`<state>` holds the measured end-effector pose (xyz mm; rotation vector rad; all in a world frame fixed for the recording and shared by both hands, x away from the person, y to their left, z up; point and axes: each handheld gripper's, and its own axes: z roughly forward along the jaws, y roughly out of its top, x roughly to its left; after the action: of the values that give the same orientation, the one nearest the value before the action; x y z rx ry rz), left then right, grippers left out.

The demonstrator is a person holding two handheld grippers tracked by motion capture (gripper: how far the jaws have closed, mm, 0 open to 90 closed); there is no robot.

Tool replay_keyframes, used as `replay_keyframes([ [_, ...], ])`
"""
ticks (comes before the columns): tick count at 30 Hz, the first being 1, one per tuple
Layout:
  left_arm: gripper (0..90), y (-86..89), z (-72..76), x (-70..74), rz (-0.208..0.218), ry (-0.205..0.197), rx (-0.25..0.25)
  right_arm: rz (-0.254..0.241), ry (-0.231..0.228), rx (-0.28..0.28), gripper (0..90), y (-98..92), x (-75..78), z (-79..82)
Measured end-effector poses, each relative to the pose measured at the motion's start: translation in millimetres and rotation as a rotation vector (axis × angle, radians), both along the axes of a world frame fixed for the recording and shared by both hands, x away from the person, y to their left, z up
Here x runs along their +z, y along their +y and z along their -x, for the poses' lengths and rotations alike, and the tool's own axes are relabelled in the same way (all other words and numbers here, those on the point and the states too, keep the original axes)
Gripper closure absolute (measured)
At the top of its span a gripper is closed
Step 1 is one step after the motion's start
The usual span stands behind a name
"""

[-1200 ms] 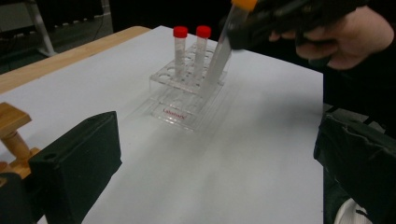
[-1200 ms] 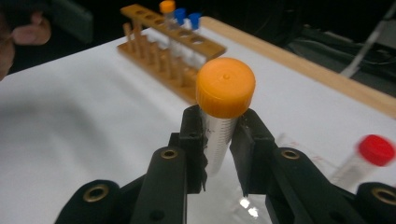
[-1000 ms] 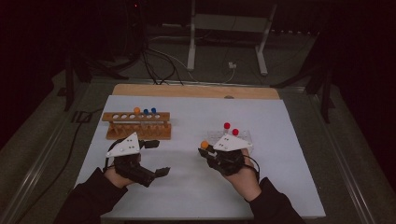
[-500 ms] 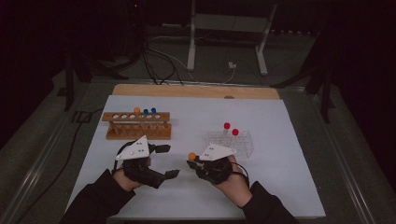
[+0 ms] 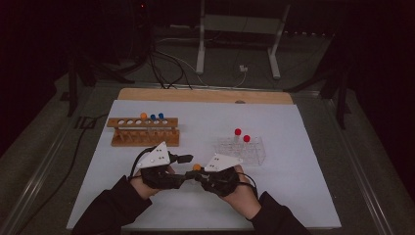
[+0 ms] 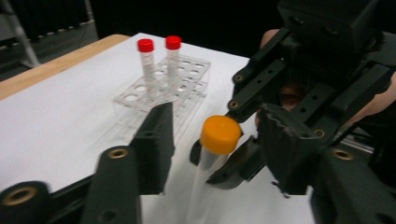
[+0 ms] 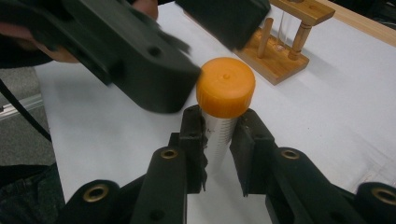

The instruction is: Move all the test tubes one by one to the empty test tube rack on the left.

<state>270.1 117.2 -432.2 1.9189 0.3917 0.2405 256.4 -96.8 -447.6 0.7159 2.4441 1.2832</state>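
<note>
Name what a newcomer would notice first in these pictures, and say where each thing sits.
First, the orange-capped tube near the table's front middle: the right gripper clamps its clear body, while the left gripper, its jaws just closing, brackets the orange cap without visibly touching it. Next, two red-capped tubes stand in the clear rack to the right. At far left sits a wooden rack with orange and blue caps.
</note>
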Motion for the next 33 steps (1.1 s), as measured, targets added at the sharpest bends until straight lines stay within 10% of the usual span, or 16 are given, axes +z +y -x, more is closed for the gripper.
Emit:
replay_keyframes([
  [20,71.7,-10.3,-3.2,1.3,-0.032,-0.047,-0.009,-0.024,0.0,-0.013,73.4,-3.6,2.9,-1.5],
  [33,71.9,23.7,-16.0,17.3,-0.003,-0.059,0.098,-0.097,-0.025,-0.033,20.8,-10.2,11.0,-0.6],
])
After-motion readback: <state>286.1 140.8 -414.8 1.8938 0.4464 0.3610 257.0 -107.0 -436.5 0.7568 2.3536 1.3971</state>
